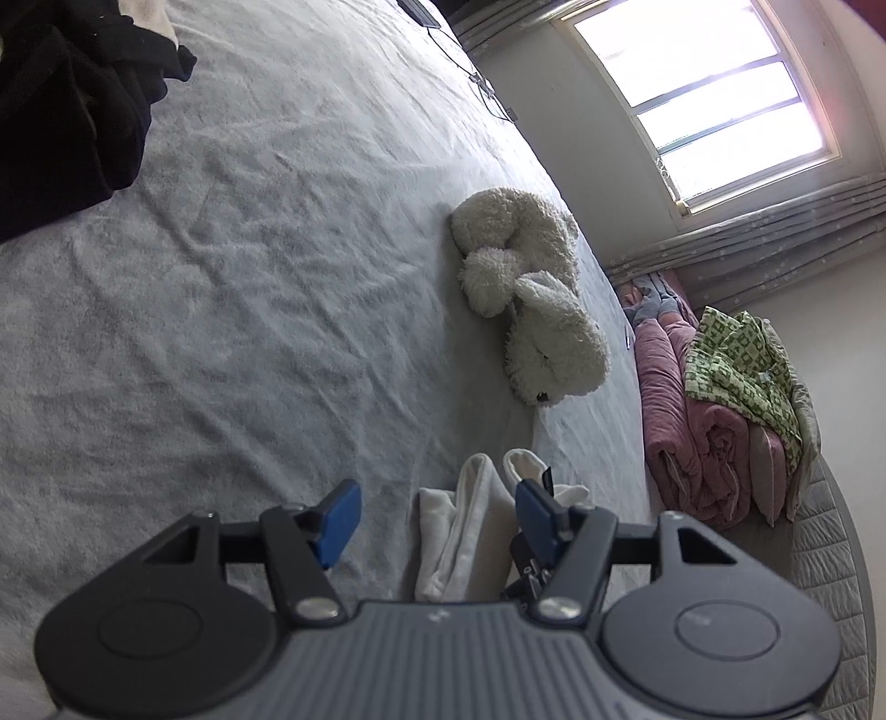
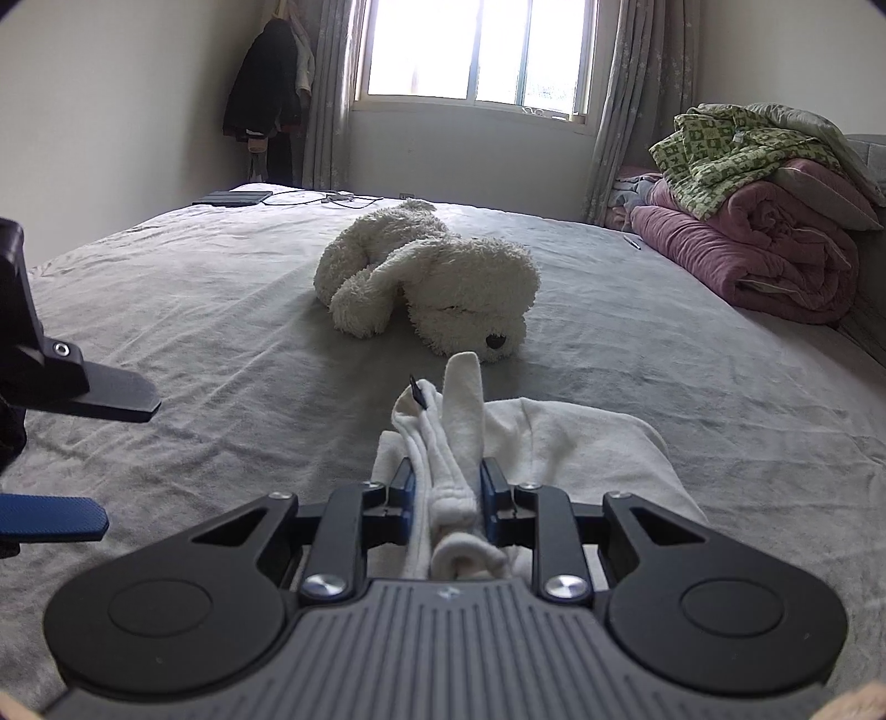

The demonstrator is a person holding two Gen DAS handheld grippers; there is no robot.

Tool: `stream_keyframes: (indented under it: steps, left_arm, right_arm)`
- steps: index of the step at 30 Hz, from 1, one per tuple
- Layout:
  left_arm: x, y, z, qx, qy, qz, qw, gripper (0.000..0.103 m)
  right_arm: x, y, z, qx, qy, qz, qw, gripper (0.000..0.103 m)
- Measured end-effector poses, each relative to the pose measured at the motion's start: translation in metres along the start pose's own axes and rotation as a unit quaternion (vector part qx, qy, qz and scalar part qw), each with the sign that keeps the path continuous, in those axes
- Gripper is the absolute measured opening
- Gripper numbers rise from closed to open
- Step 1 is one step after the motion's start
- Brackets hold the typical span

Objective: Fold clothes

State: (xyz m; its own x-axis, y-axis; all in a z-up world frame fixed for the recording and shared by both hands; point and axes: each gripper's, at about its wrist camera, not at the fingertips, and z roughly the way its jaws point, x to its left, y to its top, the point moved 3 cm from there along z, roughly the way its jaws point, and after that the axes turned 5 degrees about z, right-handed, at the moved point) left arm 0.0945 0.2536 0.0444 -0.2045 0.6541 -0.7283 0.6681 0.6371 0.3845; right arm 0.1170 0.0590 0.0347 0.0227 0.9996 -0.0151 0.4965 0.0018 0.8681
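The white garment (image 2: 459,443) sits bunched between the blue pads of my right gripper (image 2: 448,487), and the pads press into it from both sides, so that hand has it clenched. A folded edge sticks up past the fingertips, a small dark tag shows at its left side, and the rest of the cloth spills off to the right onto the grey bedsheet (image 2: 221,332). From my left wrist I see the same white garment (image 1: 470,526) standing up near the bed's edge, with what looks like the dark end of the other gripper beside it. My left gripper (image 1: 434,523) is released: its blue pads stand well apart. The cloth lies in line with the gap in that picture, but from my right wrist I see those left fingers (image 2: 61,518) off at the left edge, apart from the garment and holding nothing.

Just beyond the garment lies a white plush dog (image 2: 432,288), on its side in the middle of the bed. At the far right sits a rolled pink quilt (image 2: 764,260) with a green patterned blanket (image 2: 720,160) heaped on it. Behind the bed are a window (image 2: 476,50) with grey curtains, and dark coats (image 2: 266,88) hanging in the corner. My left wrist also catches a pile of black clothing (image 1: 66,111) on the sheet, well away from the white piece
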Motion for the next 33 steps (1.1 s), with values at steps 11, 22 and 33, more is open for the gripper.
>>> stream_keyframes:
  steps: [11,22,33]
  left_arm:
    - [0.004,0.001,0.003,0.007,0.009,0.003,0.9999,0.062]
    - [-0.007,-0.008,0.014,0.018,0.015,0.028,0.9994,0.062]
    - [-0.053,-0.047,0.038,0.041,-0.016,0.128,0.9909,0.063]
  right_arm:
    - [-0.003,-0.012,0.009,0.025,0.077,0.059,0.995,0.057]
    - [-0.069,0.011,-0.054,-0.018,0.224,0.069,0.972,0.076]
    - [-0.108,-0.037,-0.061,-0.012,0.205,-0.063,0.977,0.038]
